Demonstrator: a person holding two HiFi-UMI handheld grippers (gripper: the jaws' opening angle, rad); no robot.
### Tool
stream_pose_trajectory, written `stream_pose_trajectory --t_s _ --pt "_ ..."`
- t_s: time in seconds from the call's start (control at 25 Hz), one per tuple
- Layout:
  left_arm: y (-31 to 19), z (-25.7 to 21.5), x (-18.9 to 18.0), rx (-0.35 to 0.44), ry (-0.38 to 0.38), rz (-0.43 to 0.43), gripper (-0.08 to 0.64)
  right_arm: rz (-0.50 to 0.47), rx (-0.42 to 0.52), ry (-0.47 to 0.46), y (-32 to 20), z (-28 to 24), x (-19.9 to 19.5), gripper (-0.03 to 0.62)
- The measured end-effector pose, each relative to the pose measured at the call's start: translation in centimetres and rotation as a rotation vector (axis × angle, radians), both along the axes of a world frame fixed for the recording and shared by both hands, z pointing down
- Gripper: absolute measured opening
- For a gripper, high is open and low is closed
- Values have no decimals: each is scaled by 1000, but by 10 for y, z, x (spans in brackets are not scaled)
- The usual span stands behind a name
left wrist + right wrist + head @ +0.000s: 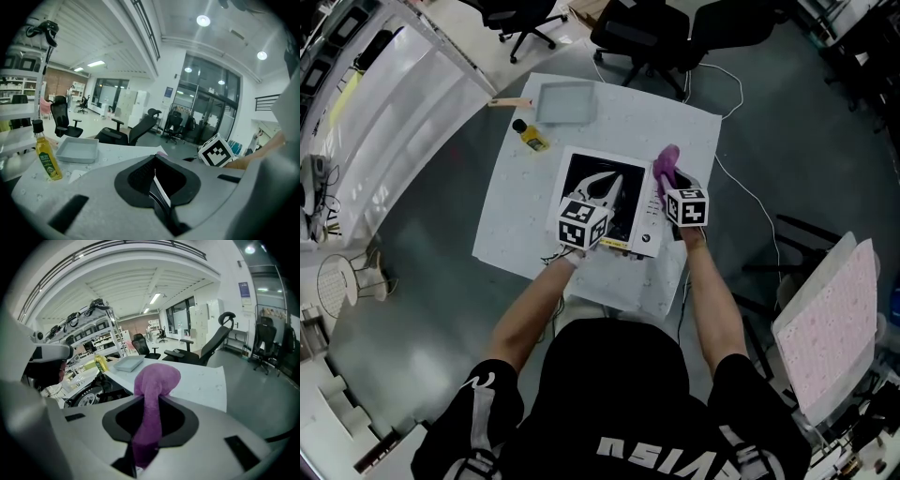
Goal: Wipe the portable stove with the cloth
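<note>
The portable stove (pixel 645 225), a white frame round a black top, sits mid-table on a white cover. My left gripper (pixel 602 192) reaches over its front left part, jaws shut together (pixel 157 180); only a thin white edge shows at them. My right gripper (pixel 673 183) hovers at the stove's right edge, shut on a purple cloth (pixel 666 165). In the right gripper view the cloth (pixel 157 376) bulges out past the jaws (pixel 149 413), with the stove's black burner (pixel 93 394) low to the left.
A grey tray (pixel 565 101) stands at the table's far side, an oil bottle (pixel 531 136) to its left front. Both show in the left gripper view, tray (pixel 77 149) and bottle (pixel 47 157). Office chairs (pixel 642 37) stand beyond the table; a cable runs off its right.
</note>
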State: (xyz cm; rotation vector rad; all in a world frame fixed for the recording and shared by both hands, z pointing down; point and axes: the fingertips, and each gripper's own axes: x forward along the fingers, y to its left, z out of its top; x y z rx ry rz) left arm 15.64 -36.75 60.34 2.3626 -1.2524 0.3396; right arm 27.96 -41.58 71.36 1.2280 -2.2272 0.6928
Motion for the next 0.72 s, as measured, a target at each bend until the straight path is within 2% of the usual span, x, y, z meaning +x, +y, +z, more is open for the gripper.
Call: stream_pose_trajectory --t_s 0.24,0.72 --pt "0 -1 -3 0 7 -4 9 -36 4 20 3 -1 -16 77" --pt "10 -4 -9 5 21 5 9 -46 -10 22 16 0 -26 77"
